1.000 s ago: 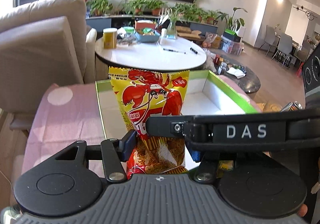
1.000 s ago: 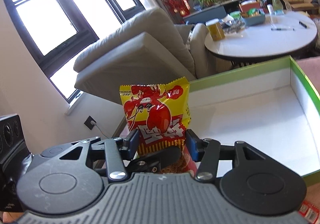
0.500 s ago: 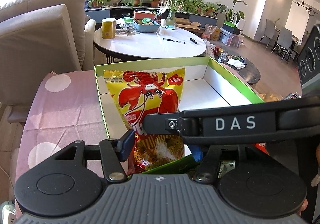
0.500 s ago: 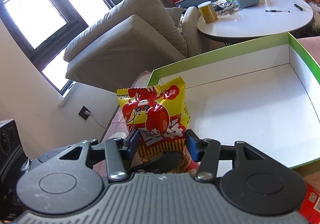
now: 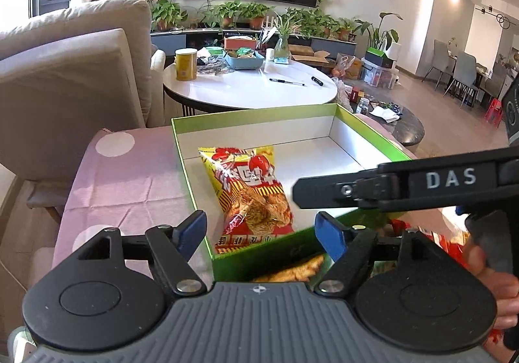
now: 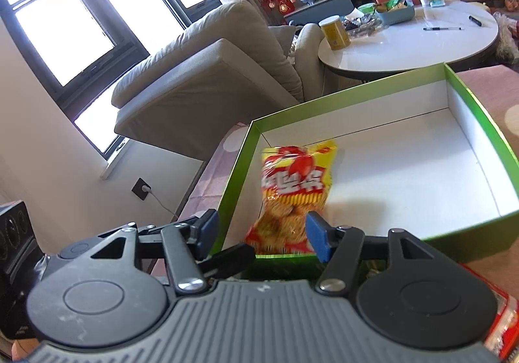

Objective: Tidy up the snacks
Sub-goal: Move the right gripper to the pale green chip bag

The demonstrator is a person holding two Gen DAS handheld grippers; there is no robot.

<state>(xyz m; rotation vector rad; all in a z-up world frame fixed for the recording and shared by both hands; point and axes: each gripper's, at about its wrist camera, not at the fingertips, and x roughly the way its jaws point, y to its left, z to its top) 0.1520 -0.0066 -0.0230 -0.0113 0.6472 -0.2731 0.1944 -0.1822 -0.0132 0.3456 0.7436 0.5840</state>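
Snacks are being gathered into the green box (image 5: 253, 113), and from where I stand one placement looks just finished. Nearest, the left gripper (image 5: 259, 230) has just been opening its jaws; they stand apart at the box's near corner with nothing pressed between the blue pads (image 5: 191, 228). The right gripper (image 6: 259, 233) is spread wide too, gripping nothing, its black arm crossing in front of the left one. Just beyond the pads, the red-and-yellow lobster-print snack bag (image 5: 251, 191) lies flat on the white floor, in the near left part beside the left wall. Nothing else is in the box. Outside its near wall another snack pack (image 5: 292, 269) shows, only partly visible. I'd guess the next move is to draw back clear of the rim and fetch that one, laying it beside the first.
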